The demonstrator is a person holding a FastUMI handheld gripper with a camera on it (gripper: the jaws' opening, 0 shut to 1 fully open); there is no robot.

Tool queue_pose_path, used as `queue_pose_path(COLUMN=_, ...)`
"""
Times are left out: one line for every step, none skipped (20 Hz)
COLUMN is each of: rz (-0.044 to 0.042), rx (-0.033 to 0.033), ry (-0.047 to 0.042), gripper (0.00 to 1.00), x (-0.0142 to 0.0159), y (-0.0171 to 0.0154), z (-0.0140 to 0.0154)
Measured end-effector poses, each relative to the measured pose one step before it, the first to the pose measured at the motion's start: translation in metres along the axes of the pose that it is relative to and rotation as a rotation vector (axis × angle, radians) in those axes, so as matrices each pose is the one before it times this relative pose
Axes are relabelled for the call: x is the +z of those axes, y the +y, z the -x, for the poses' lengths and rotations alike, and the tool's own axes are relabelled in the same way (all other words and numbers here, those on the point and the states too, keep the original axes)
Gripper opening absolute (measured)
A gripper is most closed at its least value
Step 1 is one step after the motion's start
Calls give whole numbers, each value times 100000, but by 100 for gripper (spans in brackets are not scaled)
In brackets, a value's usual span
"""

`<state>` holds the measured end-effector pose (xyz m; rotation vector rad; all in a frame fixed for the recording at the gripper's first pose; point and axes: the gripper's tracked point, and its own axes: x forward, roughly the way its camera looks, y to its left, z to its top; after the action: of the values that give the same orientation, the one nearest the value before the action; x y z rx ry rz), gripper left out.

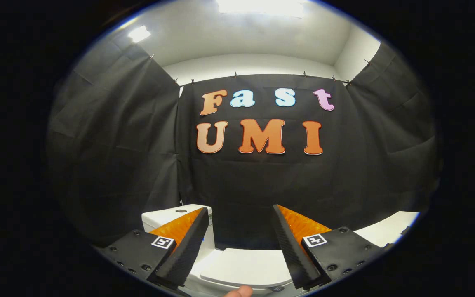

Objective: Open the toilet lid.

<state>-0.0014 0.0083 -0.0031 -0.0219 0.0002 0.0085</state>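
- One two-finger gripper with orange-and-black ridged fingers, spread wide, holding nothing.
- One white glossy toilet with closed flat lid, low between and just beyond the fingers.
- One white cistern behind the left finger.
- One fingertip beneath the lid's near edge.
- Black cloth wall behind.
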Motion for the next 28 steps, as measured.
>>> queue_pose_path(rz=113, rx=209, ry=-238, gripper=98, x=145, y=232, z=97)
queue_pose_path(rz=82, rx=373, ry=-256, gripper=98, x=200, y=266, z=-106)
queue_pose_path(rz=32, rx=566, ry=-275, gripper=98, x=122, y=277, z=-55)
queue_pose_path(rz=41, rx=684, ry=-302, gripper=98, x=148, y=227, z=13)
queue_pose_path(rz=135, rx=723, ry=-247, gripper=98, x=29, y=259, z=-78)
queue_pose_path(rz=122, rx=545, ry=-91, gripper=98, x=131, y=131, z=-242)
queue_pose_path(rz=14, rx=398, ry=147, gripper=98, x=15, y=169, z=-41)
queue_pose_path(rz=-25, rx=489, ry=304, gripper=98, x=-112, y=212, z=-87)
queue_pose_path(rz=14, rx=306, ry=384, gripper=98, x=-104, y=228, z=-119)
queue_pose_path(rz=43, rx=255, ry=393, gripper=98, x=-86, y=-85, z=-12)
queue_pose_path(rz=36, rx=142, ry=324, gripper=98, x=-124, y=12, z=-45)
queue_pose_path(rz=-62, rx=106, ry=283, gripper=98, x=34, y=-7, z=-109)
queue_pose_path(rz=-144, rx=165, ry=204, gripper=98, x=-37, y=41, z=-198)
queue_pose_path(rz=-401, rx=101, ry=430, gripper=98, x=-148, y=83, z=-96)
queue_pose_path(rz=-803, rx=74, ry=1036, gripper=98, x=-459, y=-90, z=-361)
queue_pose_path(rz=-1658, rx=436, ry=1964, gripper=98, x=-705, y=66, z=-327)
queue_pose_path(rz=-2267, rx=679, ry=2478, gripper=98, x=-1058, y=102, z=-477)
queue_pose_path(rz=-3108, rx=444, ry=2248, gripper=98, x=-1045, y=-137, z=-400)
queue_pose_path(rz=-3596, rx=860, ry=1555, gripper=98, x=-1080, y=-12, z=-598)
queue_pose_path(rz=-4396, rx=1961, ry=219, gripper=98, x=-554, y=268, z=-492)
queue_pose_path(rz=-6358, rx=3566, ry=-237, gripper=98, x=-852, y=417, z=-477)
queue_pose_path(rz=-7607, rx=2466, ry=-453, gripper=98, x=-967, y=-185, z=-351)
queue_pose_path(rz=-7954, rx=1539, ry=-1082, gripper=98, x=-934, y=-753, z=-337)
queue_pose_path(rz=-8112, rx=245, ry=-901, gripper=98, x=-986, y=-1113, z=-366)
queue_pose_path(rz=-6981, rx=-1130, ry=-663, gripper=99, x=-905, y=-1599, z=156)
queue_pose_path(rz=-4693, rx=-2152, ry=-788, gripper=98, x=-1001, y=-2108, z=-165)
queue_pose_path(rz=-1804, rx=-2620, ry=-106, gripper=98, x=-907, y=-2005, z=166)
queue_pose_path(rz=-1025, rx=-3277, ry=974, gripper=98, x=-1272, y=-2064, z=262)
